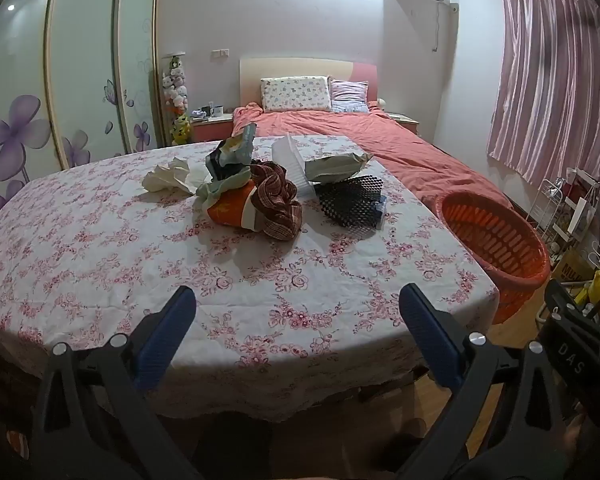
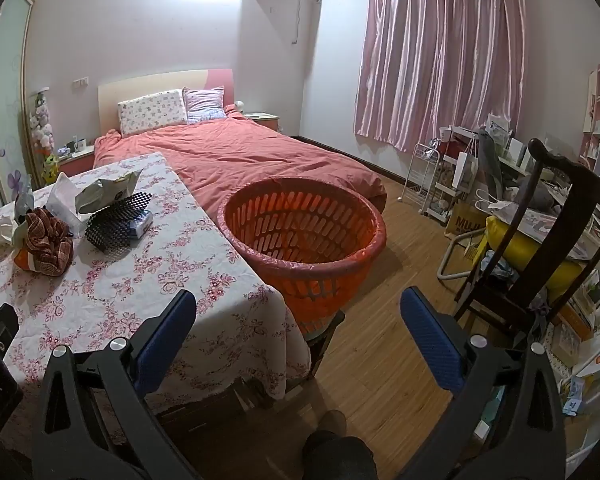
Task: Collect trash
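Observation:
A heap of trash lies at the far middle of the flowered table (image 1: 100, 248): crumpled white paper (image 1: 168, 178), an orange wrapper (image 1: 230, 210), a brown plaid cloth (image 1: 278, 200), a black mesh sheet (image 1: 352, 200), a grey bag (image 1: 332, 166) and a white plastic box (image 1: 292, 160). The orange basket (image 1: 496, 240) stands at the table's right edge. My left gripper (image 1: 296, 320) is open and empty over the table's near edge. My right gripper (image 2: 296, 320) is open and empty, in front of the basket (image 2: 304, 236). The heap shows at the left in the right wrist view, with the plaid cloth (image 2: 48, 244).
A bed with a red cover (image 2: 240, 156) lies behind the table and basket. A dark wooden chair (image 2: 548, 232) with a yellow cushion and cluttered racks (image 2: 440, 176) stand on the right. Wood floor (image 2: 400, 320) lies between basket and chair. A wardrobe (image 1: 80, 80) is on the left.

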